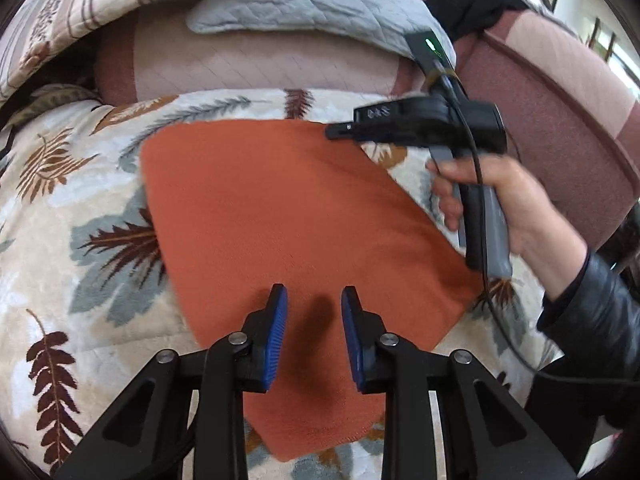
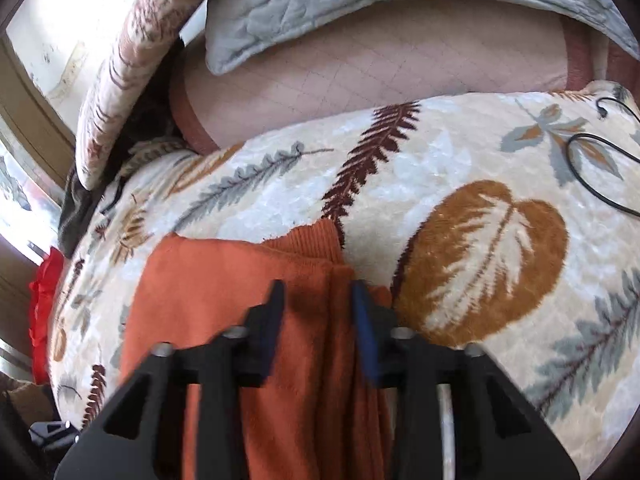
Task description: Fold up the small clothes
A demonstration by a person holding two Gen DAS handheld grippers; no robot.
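Note:
An orange knitted cloth (image 1: 280, 208) lies flat on a leaf-patterned blanket (image 1: 80, 200). My left gripper (image 1: 314, 308) hovers over the cloth's near part, its blue pads apart with nothing pinched between them. My right gripper (image 1: 336, 133), held by a person's hand (image 1: 508, 200), points at the cloth's far right corner. In the right wrist view the orange cloth (image 2: 200, 300) shows a ribbed hem and upright folds. Those folds run between the jaws of the right gripper (image 2: 318, 296), which stand apart. That picture is blurred.
A grey quilted pillow (image 1: 300, 8) and a pink cushion (image 1: 240, 68) lie behind the blanket. A black garment (image 1: 472, 4) sits on the sofa arm at the back right. A thin black cable (image 2: 592, 168) lies on the blanket (image 2: 440, 160). Something red (image 2: 42, 312) hangs at its left edge.

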